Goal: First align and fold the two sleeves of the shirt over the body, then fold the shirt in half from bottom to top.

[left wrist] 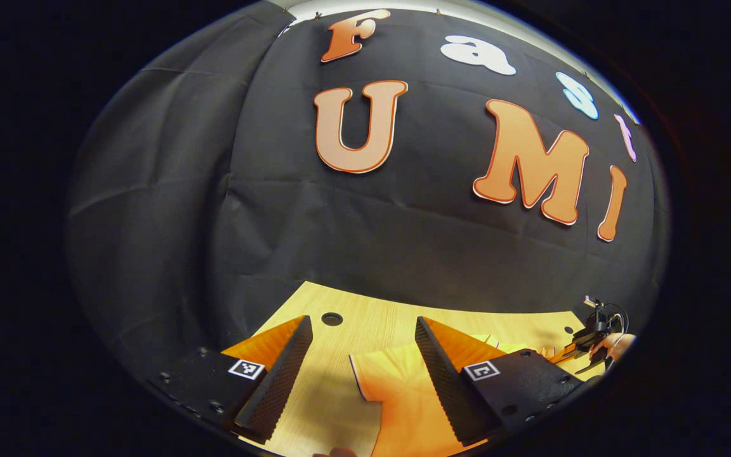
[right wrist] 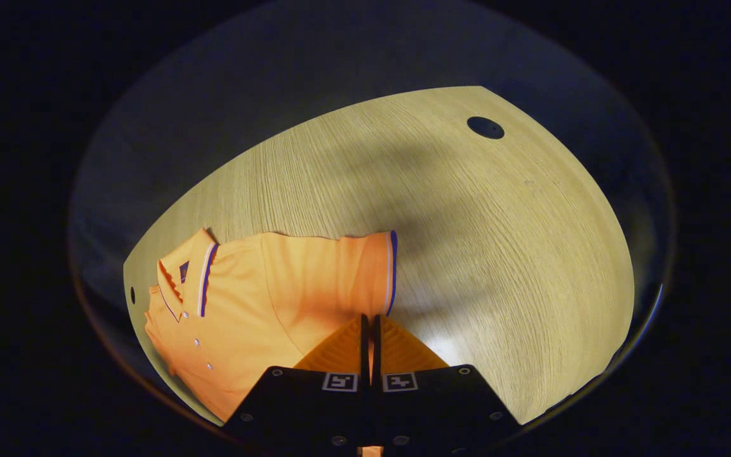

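Note:
An orange polo shirt [right wrist: 264,285] lies flat on the wooden table [right wrist: 499,254], collar [right wrist: 181,279] to the left in the right gripper view. Its short sleeve [right wrist: 353,266] with a striped cuff points toward the table's middle. My right gripper [right wrist: 370,320] sits at the lower corner of that cuff, jaws pressed together with a thin slit where the sleeve's edge is pinched. My left gripper [left wrist: 362,330] is open above the table, and a part of the orange shirt [left wrist: 397,393] lies between and under its fingers. The right gripper [left wrist: 587,346] and the hand holding it appear far right in the left gripper view.
A round cable hole [right wrist: 485,127] is set in the table near its far edge, seen also as the hole [left wrist: 332,318] ahead of my left gripper. The black cloth wall [left wrist: 340,222] rises right behind the table. Bare wood stretches to the right of the sleeve.

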